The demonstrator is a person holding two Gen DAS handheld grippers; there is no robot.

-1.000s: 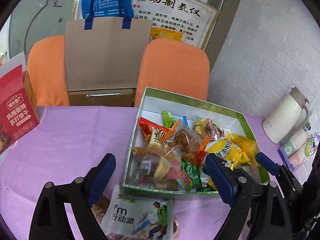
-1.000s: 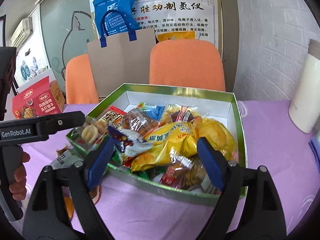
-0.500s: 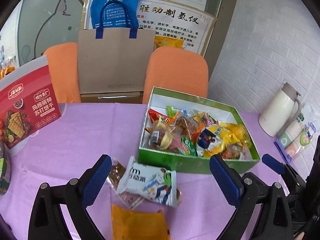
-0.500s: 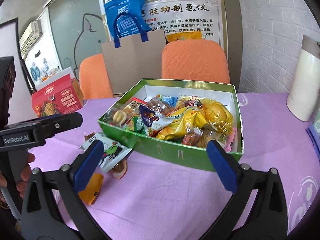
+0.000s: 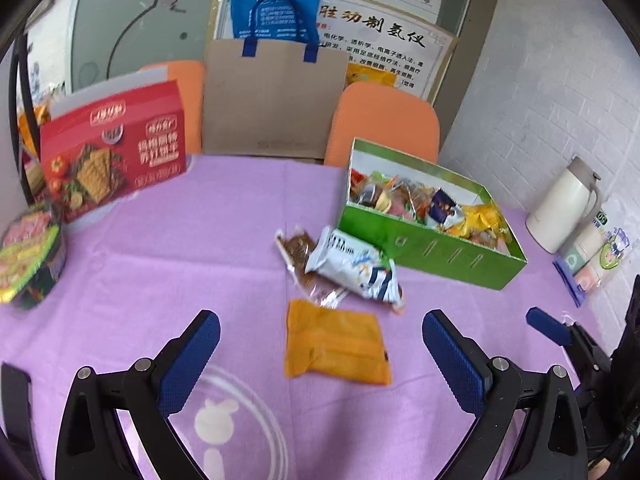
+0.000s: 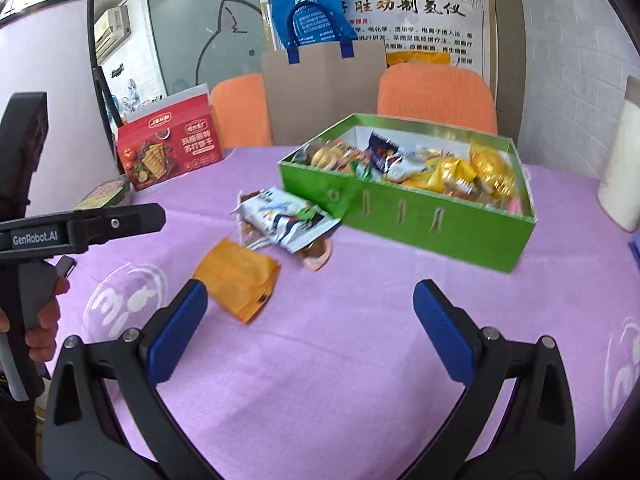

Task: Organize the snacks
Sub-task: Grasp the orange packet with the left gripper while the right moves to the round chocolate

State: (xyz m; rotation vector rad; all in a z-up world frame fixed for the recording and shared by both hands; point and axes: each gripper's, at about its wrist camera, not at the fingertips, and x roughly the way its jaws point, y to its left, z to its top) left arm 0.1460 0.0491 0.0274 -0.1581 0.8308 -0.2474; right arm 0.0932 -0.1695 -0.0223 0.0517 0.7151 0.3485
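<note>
A green box [image 5: 432, 246] [image 6: 420, 220] full of wrapped snacks sits on the purple tablecloth. In front of it lie loose packets: an orange one [image 5: 336, 346] [image 6: 236, 280], a white printed one [image 5: 356, 270] [image 6: 286, 220] and a clear one with brown filling [image 5: 298, 250]. My left gripper [image 5: 320, 358] is open and empty, with the orange packet lying on the cloth between its fingers, untouched. My right gripper [image 6: 310, 330] is open and empty over bare cloth, short of the packets. A hand holds the left gripper's handle [image 6: 36, 296] at the left of the right wrist view.
A red cracker box [image 5: 114, 152] [image 6: 170, 148] stands at the back left, with a round snack bowl [image 5: 28, 256] near it. A cream thermos [image 5: 562, 206] and a pack of wipes [image 5: 594, 258] sit at the right. Orange chairs [image 6: 436, 94] and a paper bag [image 5: 272, 96] stand behind the table.
Both grippers have drawn back from the green box toward the table's near side, their jaws a little wider. The box now lies farther off and the loose packets have come into view.
</note>
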